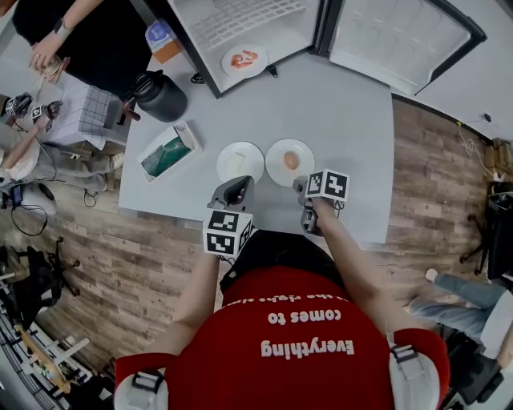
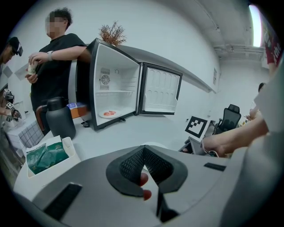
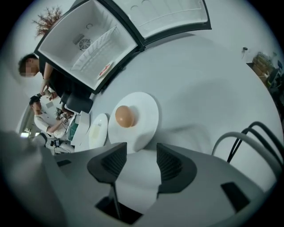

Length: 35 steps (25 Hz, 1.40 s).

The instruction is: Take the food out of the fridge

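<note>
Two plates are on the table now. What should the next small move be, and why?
Probably lift the right gripper off the egg plate and reach toward the fridge. Its jaws stand open and empty, and a plate of red food sits inside.

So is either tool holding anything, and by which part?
Nothing in the right tool, jaws apart before the egg plate; left tool shut, seemingly empty.

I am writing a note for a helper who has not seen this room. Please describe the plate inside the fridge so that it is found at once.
On the grey table stands a small fridge with its door open. On its floor lies one white plate. It carries red food, whereas the two plates out on the table hold an egg and something pale.
</note>
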Each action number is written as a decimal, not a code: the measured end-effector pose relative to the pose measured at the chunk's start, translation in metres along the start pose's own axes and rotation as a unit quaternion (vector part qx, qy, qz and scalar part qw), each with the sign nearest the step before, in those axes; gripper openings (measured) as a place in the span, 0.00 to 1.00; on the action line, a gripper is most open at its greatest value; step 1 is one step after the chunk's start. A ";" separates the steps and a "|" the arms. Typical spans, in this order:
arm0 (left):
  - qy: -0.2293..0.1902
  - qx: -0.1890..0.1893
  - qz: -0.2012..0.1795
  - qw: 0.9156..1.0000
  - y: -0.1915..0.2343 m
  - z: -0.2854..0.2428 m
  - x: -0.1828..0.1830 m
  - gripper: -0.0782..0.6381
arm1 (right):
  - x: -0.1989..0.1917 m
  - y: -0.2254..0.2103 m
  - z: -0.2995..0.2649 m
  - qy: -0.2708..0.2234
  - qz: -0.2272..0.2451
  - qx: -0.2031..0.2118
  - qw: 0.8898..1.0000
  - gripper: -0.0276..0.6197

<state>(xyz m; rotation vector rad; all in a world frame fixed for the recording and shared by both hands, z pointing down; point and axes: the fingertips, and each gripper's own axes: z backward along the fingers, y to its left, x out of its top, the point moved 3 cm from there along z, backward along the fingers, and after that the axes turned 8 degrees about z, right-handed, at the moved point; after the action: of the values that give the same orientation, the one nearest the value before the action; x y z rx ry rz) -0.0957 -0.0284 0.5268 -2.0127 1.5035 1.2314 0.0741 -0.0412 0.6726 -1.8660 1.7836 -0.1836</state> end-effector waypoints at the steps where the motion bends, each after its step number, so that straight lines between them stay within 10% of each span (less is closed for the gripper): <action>1: 0.001 -0.001 0.000 1.000 0.000 -0.001 -0.001 0.12 | -0.002 -0.001 0.003 0.004 0.011 -0.004 1.000 0.34; 4: 0.008 -0.007 -0.001 1.000 -0.001 -0.006 -0.002 0.12 | 0.002 -0.001 0.017 -0.027 0.063 -0.004 0.998 0.34; 8: 0.008 -0.017 -0.007 1.000 -0.006 -0.015 0.002 0.12 | 0.021 0.022 0.038 -0.143 0.065 0.141 0.977 0.09; 12: -0.017 -0.019 -0.003 1.000 -0.014 -0.018 0.014 0.12 | 0.031 0.034 0.061 -0.203 0.067 0.237 0.948 0.06; 35: -0.004 0.000 -0.025 1.000 -0.011 -0.044 0.027 0.12 | 0.069 0.049 0.072 -0.232 0.105 0.296 0.921 0.06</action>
<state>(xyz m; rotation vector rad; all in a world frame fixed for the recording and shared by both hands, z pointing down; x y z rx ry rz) -0.0650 -0.0713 0.5279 -2.0305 1.4420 1.2183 0.0720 -0.0845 0.5705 -1.1593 1.3799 -0.1605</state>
